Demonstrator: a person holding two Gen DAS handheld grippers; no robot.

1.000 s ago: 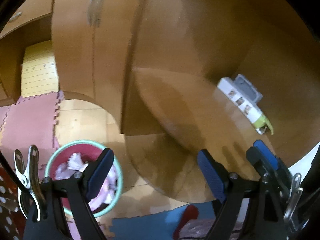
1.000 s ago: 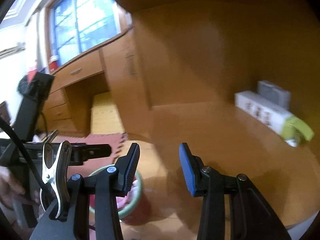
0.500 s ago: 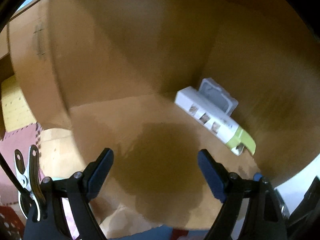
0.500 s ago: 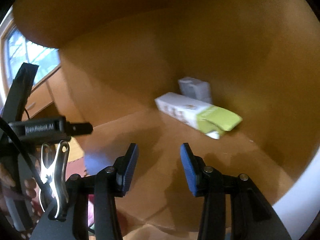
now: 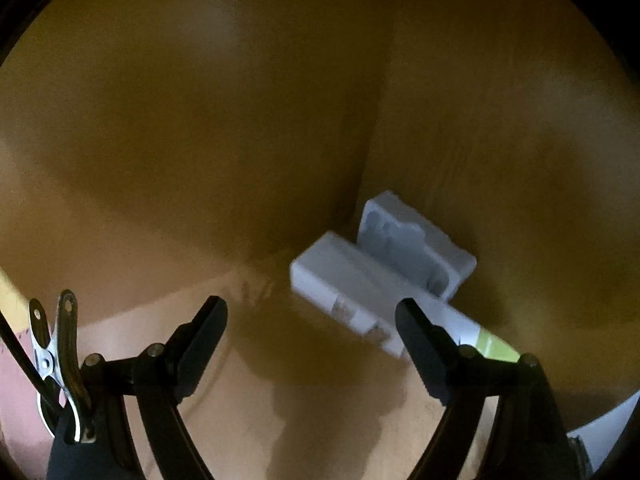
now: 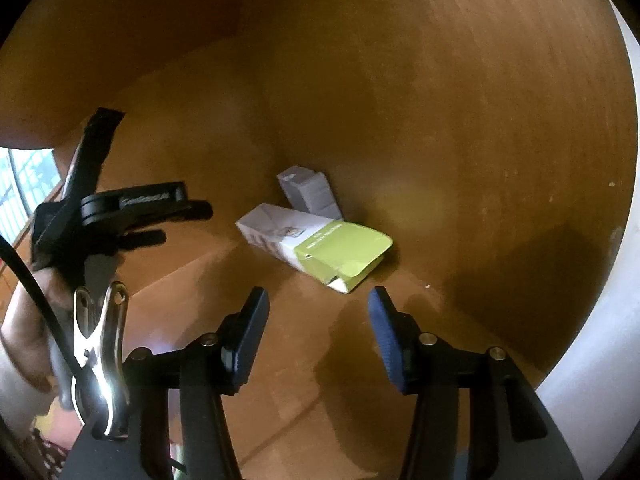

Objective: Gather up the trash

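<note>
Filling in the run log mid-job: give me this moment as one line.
left gripper: open, empty | right gripper: open, empty | white-and-green carton: lying on wooden surface, ungrasped | grey tray: behind carton

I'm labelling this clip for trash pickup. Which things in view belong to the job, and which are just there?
Belongs to the job:
white and green carton
grey moulded tray
left gripper, jaws open
right gripper, jaws open

Just there:
wooden desk
metal spring clip
</note>
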